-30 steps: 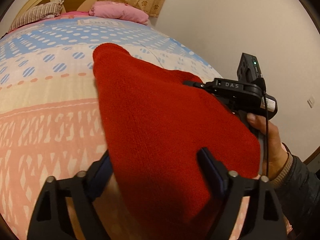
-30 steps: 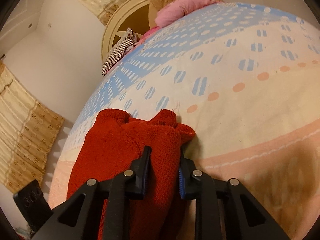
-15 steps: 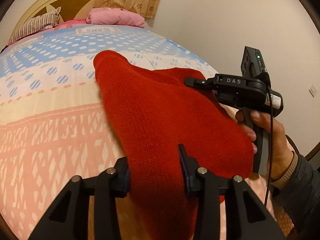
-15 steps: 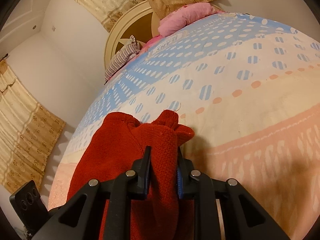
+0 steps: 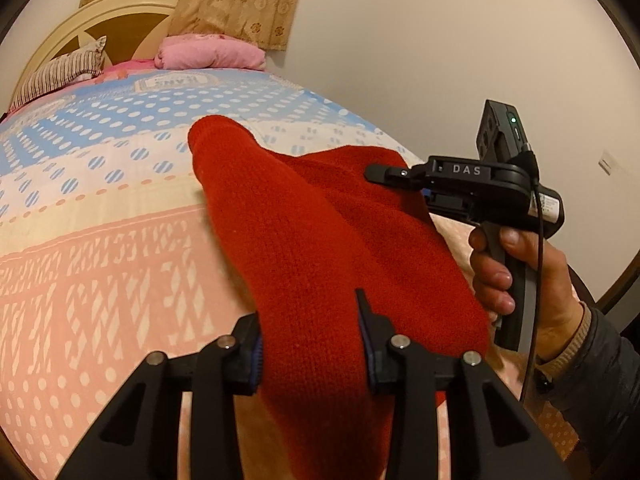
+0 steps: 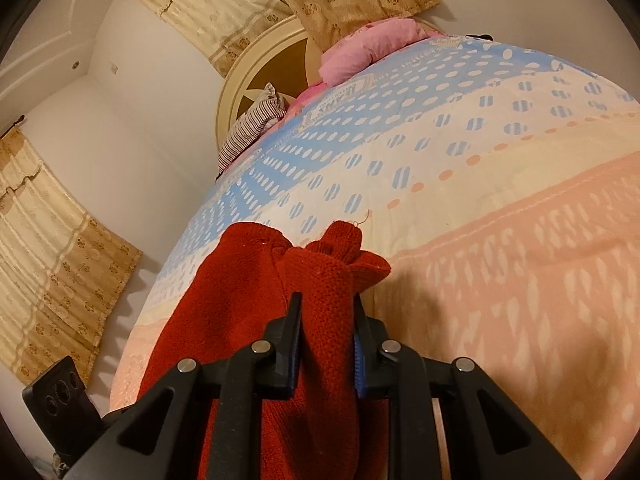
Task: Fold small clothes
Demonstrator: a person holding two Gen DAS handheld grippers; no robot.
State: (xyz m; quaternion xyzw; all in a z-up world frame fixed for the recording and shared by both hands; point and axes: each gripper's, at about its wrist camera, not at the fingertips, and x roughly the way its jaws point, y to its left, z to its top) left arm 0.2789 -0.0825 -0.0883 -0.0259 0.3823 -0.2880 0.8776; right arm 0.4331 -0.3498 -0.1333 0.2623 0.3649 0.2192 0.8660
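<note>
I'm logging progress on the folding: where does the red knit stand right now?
Done: both tongs have a hold. The left tongs are shut on one end of the red knit, the right tongs on a bunched part. In hand: it hangs stretched between them over the bed. Left: no neat fold shows yet.
</note>
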